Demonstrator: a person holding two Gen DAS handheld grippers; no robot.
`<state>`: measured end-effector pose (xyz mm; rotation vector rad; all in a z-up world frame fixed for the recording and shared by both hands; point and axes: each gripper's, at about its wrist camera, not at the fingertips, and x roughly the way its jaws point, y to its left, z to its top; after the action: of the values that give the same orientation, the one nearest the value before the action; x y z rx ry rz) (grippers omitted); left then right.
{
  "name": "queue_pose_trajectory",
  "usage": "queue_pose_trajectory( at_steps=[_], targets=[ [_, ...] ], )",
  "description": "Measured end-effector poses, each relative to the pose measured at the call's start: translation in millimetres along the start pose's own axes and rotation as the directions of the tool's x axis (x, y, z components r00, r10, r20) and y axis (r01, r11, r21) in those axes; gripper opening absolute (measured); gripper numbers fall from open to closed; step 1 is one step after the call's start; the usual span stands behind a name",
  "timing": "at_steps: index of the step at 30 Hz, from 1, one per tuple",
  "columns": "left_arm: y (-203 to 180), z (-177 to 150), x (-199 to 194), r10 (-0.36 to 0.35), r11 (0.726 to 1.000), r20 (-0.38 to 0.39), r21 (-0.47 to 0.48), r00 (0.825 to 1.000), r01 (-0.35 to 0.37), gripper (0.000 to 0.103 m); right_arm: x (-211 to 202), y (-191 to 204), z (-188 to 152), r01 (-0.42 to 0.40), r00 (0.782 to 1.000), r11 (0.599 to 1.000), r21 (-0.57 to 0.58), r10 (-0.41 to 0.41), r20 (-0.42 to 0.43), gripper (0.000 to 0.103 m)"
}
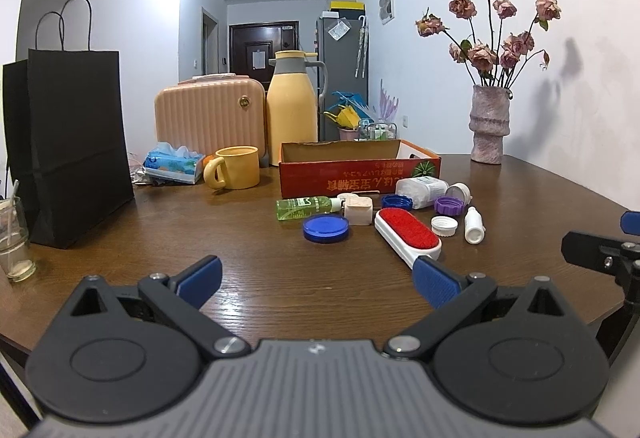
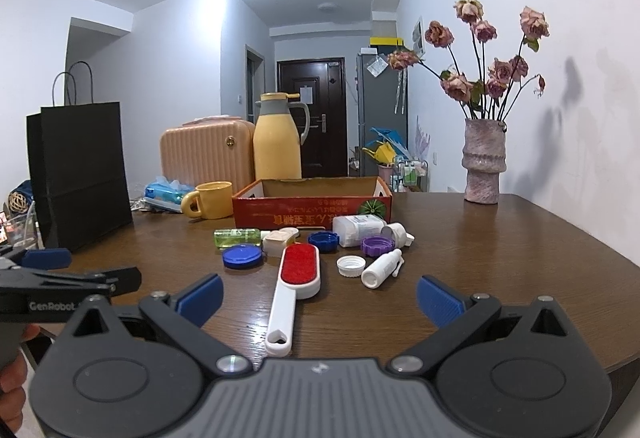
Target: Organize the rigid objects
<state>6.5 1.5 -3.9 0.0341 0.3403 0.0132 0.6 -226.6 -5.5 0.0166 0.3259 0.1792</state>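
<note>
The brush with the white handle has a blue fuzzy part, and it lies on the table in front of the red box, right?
Not quite: the fuzzy part of the brush is red, not blue, as the right wrist view shows. The rest holds: its handle is white, and it lies on the table in front of the red box.

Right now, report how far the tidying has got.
Done: nothing visible; what shows of the red cardboard box looks empty. In hand: nothing; left gripper and right gripper are open. Left: lint brush, blue lid, white bottle and the other small items on the table.
</note>
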Motion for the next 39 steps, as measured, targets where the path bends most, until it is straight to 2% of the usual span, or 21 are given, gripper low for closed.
queue_pose_trajectory(
  at_steps=[39],
  targets=[
    [18,28,147,-0.007,0.999,-0.149,-0.044,0.989,0.001,0.103,148,-7,20,-0.008,0.985,1.0,0.025,0.012,-0.172,0.103]
  ],
)
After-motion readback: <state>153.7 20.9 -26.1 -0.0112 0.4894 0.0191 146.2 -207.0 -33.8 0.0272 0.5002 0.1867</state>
